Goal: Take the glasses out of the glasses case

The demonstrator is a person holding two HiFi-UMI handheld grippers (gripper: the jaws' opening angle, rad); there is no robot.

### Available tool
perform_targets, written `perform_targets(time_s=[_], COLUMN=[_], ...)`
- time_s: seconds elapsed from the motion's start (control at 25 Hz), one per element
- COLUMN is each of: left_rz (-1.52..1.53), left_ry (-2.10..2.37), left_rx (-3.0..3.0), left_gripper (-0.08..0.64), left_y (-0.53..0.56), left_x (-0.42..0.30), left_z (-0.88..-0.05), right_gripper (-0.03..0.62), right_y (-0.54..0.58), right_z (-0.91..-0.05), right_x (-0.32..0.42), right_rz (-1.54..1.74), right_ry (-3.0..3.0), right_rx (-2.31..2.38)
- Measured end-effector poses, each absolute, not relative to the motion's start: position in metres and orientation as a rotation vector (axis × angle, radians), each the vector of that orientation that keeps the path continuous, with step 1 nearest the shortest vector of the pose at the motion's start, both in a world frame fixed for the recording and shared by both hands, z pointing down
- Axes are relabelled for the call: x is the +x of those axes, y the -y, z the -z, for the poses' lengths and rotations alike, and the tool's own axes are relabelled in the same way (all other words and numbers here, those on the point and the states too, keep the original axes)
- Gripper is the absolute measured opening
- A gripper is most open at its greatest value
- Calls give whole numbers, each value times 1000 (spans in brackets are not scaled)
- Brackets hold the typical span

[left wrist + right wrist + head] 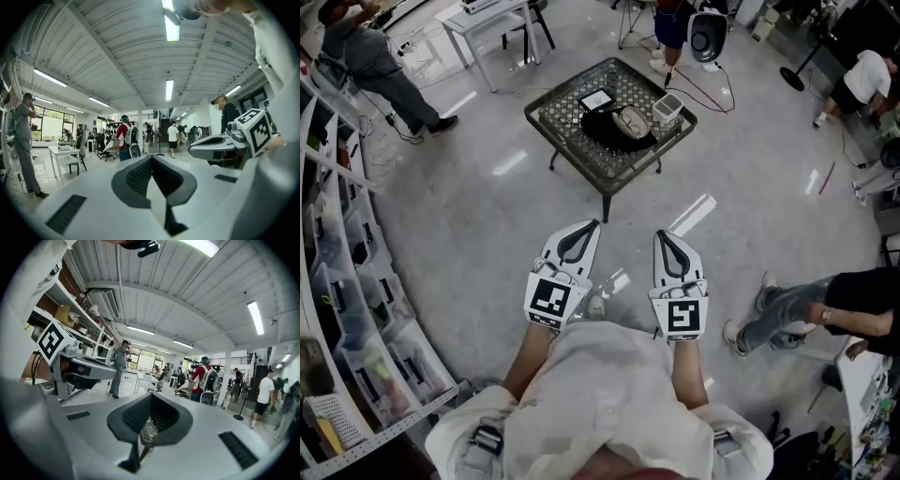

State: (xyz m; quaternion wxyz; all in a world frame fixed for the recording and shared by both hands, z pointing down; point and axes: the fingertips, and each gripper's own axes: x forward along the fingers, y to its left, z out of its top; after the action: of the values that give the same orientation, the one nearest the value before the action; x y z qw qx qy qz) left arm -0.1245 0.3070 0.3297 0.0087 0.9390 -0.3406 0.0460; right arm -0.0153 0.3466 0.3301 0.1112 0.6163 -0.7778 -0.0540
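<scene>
A low dark mesh table (581, 155) stands a few steps ahead on the grey floor. On it a rounded grey glasses case (633, 121) lies closed on a black mat (598, 128). No glasses show. My left gripper (594, 225) and right gripper (660, 234) are held side by side in front of my body, pointing level toward the table and well short of it. Both have their jaws together with nothing between them. In the left gripper view the left gripper (151, 158) shows its tips meeting; in the right gripper view the right gripper (151, 394) looks the same.
A small white card (596, 99) and a clear box (667, 108) also sit on the table. Storage shelves (347, 281) line the left. One person (375, 61) stands at the far left, another's legs (787, 314) are at the right. A fan (706, 33) and cable lie beyond the table.
</scene>
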Motion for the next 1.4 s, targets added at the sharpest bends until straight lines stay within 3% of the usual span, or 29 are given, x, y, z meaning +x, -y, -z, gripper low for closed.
perform_targets(time_s=[0.48,1.4], left_rz=[-151,-214], left_ry=[1106,1255], left_rx=[2908,2819], left_gripper=[14,14], left_y=[-233,-66], left_x=[-100,12], left_z=[-335,-339], right_gripper=[6,6], right_y=[-277,-87], right_z=[-336,-340], right_x=[18,123], right_rz=[143,118], right_ry=[2285,2427], right_rx=[1805,1651])
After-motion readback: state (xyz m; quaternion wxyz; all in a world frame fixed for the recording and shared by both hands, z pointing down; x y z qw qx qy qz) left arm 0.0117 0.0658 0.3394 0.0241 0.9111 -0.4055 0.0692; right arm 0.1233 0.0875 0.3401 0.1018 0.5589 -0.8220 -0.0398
